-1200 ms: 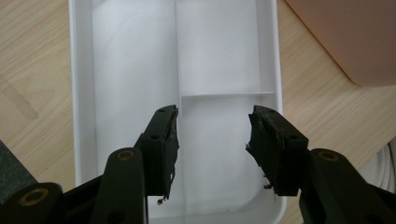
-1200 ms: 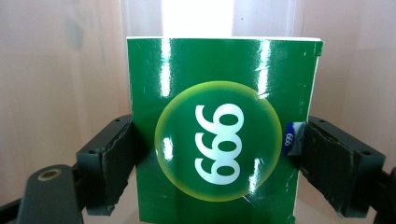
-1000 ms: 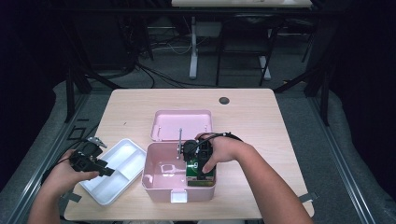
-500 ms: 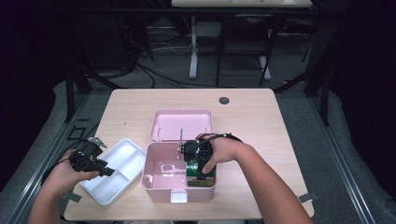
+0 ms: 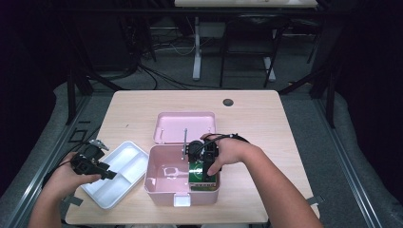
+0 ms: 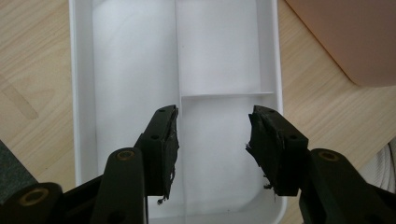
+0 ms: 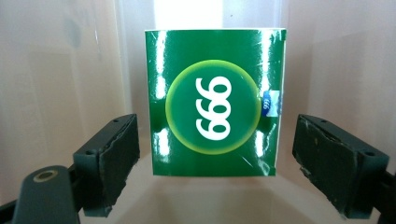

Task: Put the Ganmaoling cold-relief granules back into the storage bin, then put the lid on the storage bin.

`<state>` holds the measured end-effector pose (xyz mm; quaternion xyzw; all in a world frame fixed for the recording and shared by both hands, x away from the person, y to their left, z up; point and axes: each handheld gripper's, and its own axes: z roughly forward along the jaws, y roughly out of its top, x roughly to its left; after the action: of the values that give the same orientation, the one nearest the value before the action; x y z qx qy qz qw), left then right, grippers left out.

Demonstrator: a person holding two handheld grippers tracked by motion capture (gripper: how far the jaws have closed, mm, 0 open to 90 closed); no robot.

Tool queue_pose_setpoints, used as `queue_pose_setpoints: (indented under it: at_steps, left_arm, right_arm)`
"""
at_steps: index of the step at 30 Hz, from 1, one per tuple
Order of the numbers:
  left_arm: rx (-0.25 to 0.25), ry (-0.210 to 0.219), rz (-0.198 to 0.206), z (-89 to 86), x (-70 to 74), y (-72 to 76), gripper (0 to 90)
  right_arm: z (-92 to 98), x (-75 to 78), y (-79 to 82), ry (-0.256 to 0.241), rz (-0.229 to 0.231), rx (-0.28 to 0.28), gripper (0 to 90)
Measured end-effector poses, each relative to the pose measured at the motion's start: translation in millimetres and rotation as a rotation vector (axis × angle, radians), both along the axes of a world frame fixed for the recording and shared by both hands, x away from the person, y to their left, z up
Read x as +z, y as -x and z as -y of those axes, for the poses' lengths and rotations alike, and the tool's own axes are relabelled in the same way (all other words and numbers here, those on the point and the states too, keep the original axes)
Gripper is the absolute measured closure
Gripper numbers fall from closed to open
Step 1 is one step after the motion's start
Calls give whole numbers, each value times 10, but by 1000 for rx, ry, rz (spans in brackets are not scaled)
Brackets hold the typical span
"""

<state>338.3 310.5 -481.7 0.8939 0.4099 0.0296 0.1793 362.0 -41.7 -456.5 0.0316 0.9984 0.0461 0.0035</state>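
A: A pale wooden table [image 5: 266, 123] stands in a dark room, cables on the floor behind it. What sits on it?

B: A pink box [image 5: 164, 190] at the near edge, its lid [image 5: 186, 126] lying open behind it toward the middle of the table. A white divided tray [image 5: 124, 166] lies just beside the box, toward the near left corner.

A: And the right gripper [image 7: 215, 163]?

B: Down inside the box at its right wall, jaws spread wide on either side of a green packet [image 7: 214, 102] marked 999, touching neither side of it.

A: The left gripper [image 6: 212, 149]?

B: Over the tray's near compartments, jaws parted and gripping nothing.
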Motion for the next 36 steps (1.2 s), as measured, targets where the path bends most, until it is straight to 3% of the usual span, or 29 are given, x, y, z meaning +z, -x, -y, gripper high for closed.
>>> queue_pose_setpoints:
  at_steps: [9, 19, 25, 33, 36]
  left_arm:
    - [4, 1, 0, -1, -1, 3, 514]
    - [16, -4, 4, -10, -28, -4, 517]
    - [15, -7, 1, 20, -43, -7, 521]
    - [21, -11, -2, 16, -56, -27, 523]
    - [20, -8, -7, 17, -66, -42, 524]
  right_arm:
    - [15, 204, 86, -6, 29, 9, 201]
    - [269, 380, 93, -61, 48, -68, 258]
    - [455, 458, 77, -54, 58, -112, 284]
    - [687, 446, 50, -60, 59, -181, 318]
    - [765, 400, 46, -35, 69, -217, 320]
